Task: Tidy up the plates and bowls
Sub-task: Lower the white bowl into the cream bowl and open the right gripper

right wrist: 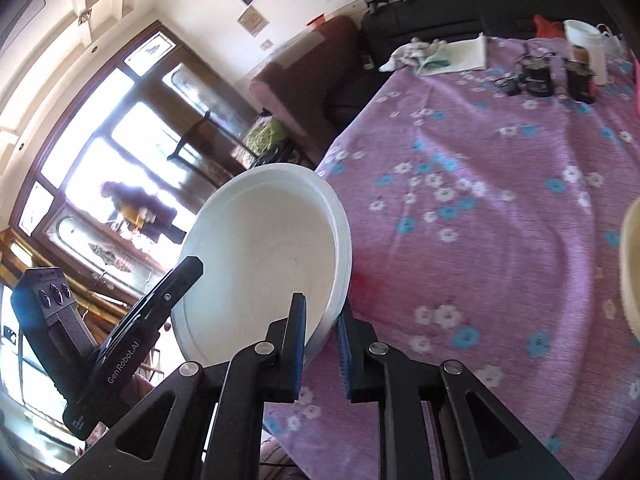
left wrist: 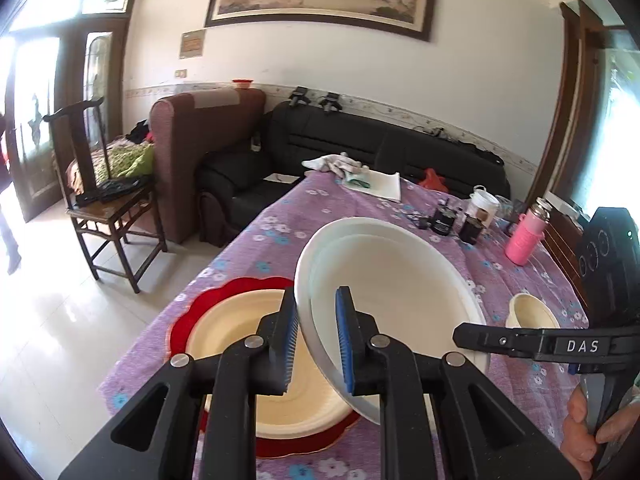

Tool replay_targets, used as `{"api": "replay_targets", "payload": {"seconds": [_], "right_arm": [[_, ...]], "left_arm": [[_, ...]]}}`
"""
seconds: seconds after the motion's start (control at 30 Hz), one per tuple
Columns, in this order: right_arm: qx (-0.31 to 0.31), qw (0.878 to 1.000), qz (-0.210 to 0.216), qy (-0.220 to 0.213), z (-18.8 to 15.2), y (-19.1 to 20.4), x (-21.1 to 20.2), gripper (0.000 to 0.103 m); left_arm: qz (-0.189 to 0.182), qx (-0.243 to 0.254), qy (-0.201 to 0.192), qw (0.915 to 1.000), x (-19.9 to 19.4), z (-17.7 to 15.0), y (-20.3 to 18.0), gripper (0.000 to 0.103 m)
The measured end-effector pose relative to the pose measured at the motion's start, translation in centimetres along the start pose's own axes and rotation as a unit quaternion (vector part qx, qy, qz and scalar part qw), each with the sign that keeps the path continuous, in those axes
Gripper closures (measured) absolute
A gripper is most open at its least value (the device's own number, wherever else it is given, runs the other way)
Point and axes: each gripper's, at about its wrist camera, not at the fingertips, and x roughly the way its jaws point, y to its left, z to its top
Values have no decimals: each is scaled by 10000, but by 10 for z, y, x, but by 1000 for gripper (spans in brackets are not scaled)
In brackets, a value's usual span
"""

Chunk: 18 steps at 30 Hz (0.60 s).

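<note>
A white plate [left wrist: 400, 292] hangs tilted above the purple flowered tablecloth [left wrist: 256, 240], gripped at both sides. My left gripper [left wrist: 318, 340] is shut on its near rim. My right gripper [right wrist: 320, 348] is shut on the opposite rim of the same white plate [right wrist: 260, 264]. Below the left gripper a cream plate [left wrist: 236, 320] lies on a red scalloped mat [left wrist: 188, 316]. A small cream bowl [left wrist: 534, 312] stands on the cloth to the right; its edge shows in the right wrist view [right wrist: 632, 272].
At the table's far end lie a pink bottle [left wrist: 524, 240], a white cup [left wrist: 484, 204], black devices [left wrist: 444, 220] and a cloth with paper [left wrist: 360, 176]. A black sofa [left wrist: 360, 140], brown armchair [left wrist: 200, 136] and wooden chair [left wrist: 108, 208] stand beyond the table.
</note>
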Motion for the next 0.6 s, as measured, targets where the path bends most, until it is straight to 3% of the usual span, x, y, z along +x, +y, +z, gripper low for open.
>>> {"api": "replay_targets", "payload": {"seconds": [0.3,0.6], "right_arm": [[33,9983,215,533,4,30,59,87],[-95,9977,-84,660,2,38,85,87]], "left_arm": [[327,-469,132,9983,2,-10,56,86],[255,-731,448,9960,19,-25,81,86]]}}
